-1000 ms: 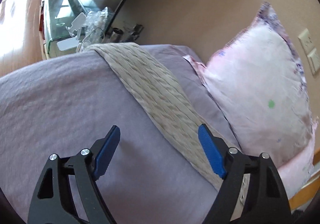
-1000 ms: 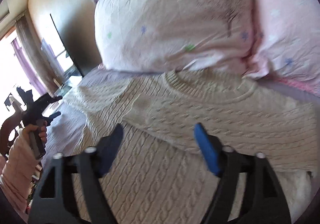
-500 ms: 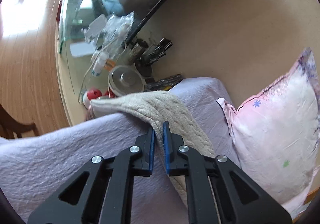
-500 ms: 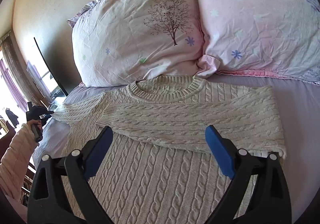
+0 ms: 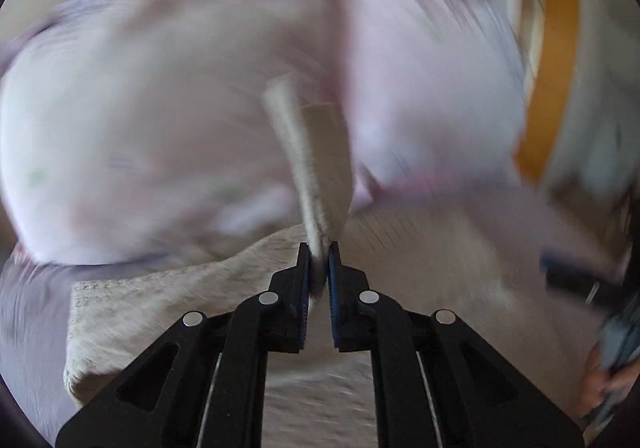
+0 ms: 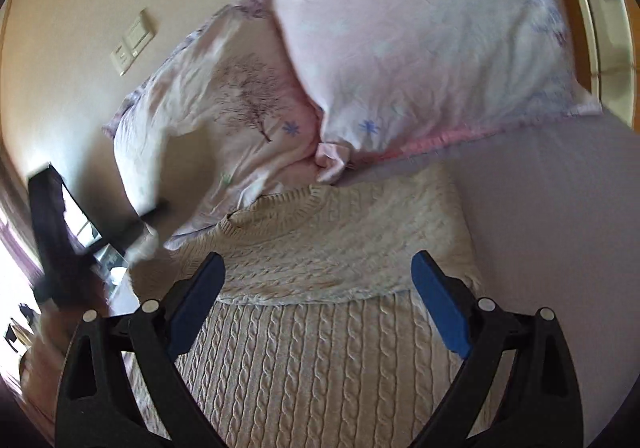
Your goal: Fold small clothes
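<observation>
A cream cable-knit sweater (image 6: 328,312) lies flat on the lilac bed sheet (image 6: 552,215), neck toward the pillows, one sleeve folded across its chest. My left gripper (image 5: 319,268) is shut on the sweater's other sleeve (image 5: 316,151), which stands up from its jaws; this view is blurred by motion and shows the sweater body (image 5: 168,300) below. My right gripper (image 6: 316,300) is open and empty, hovering above the sweater's middle. The left gripper shows as a dark blur at the left edge of the right wrist view (image 6: 56,232).
Two pink patterned pillows (image 6: 400,47) lean against the beige wall at the head of the bed. A wall socket plate (image 6: 132,43) is above them. A wooden frame (image 5: 548,87) stands at the right. A dark screen and glass table (image 6: 92,232) are left of the bed.
My left gripper, shut on the sleeve, has swung from the bed's left edge over toward the sweater body, carrying the sleeve up. My right gripper has stayed open and tilted slightly.
</observation>
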